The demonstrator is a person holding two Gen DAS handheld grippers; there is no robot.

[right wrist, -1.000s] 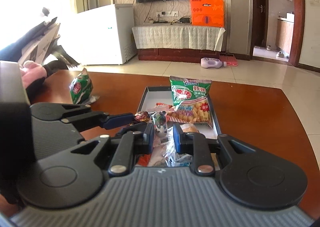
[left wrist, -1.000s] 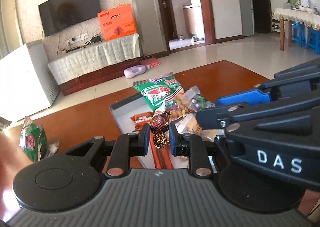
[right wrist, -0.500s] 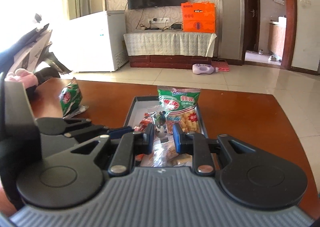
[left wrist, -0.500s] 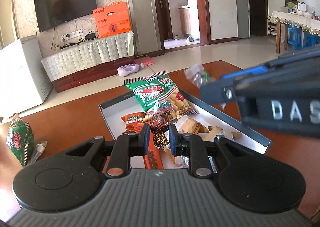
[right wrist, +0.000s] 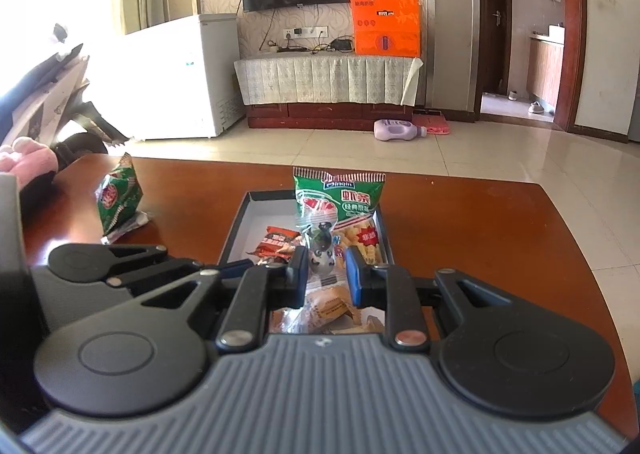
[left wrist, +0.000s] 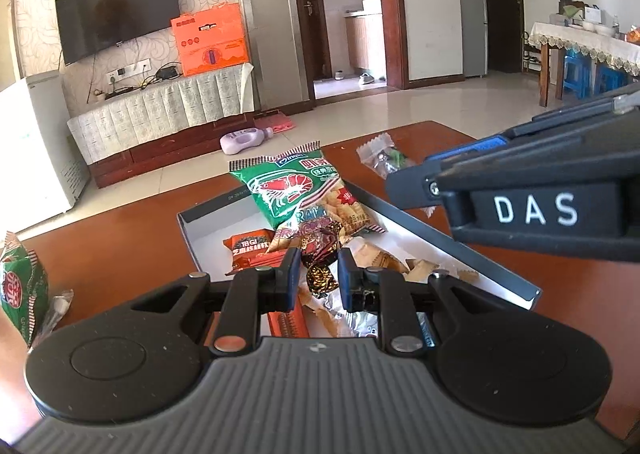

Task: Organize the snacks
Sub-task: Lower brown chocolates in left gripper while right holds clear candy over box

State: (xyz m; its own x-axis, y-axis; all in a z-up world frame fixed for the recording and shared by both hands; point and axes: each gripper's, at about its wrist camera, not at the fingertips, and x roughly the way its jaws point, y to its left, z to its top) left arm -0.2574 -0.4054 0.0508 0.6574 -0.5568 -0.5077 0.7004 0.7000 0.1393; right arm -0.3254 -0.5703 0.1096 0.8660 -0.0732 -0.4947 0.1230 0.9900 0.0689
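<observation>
A shallow dark box [left wrist: 460,250] with a white floor sits on the brown table and holds several snacks: a green shrimp-chip bag [left wrist: 296,190], an orange packet [left wrist: 250,250] and small wrapped sweets. My left gripper [left wrist: 319,278] is shut on a dark gold-patterned candy [left wrist: 319,276] above the box's near end. My right gripper [right wrist: 326,268] is shut on a small clear-wrapped candy [right wrist: 320,250], held above the box [right wrist: 236,222]; it shows at the right of the left wrist view, with the candy [left wrist: 380,160] at its tip.
A second green snack bag [right wrist: 118,198] lies on the table left of the box, also in the left wrist view [left wrist: 18,290]. A person's sleeve [right wrist: 28,158] is at far left. The table's far edge [right wrist: 440,178] lies beyond the box.
Both grippers have risen and drawn back from the box, each still holding its candy. The right gripper has moved up and to the right in the left wrist view.
</observation>
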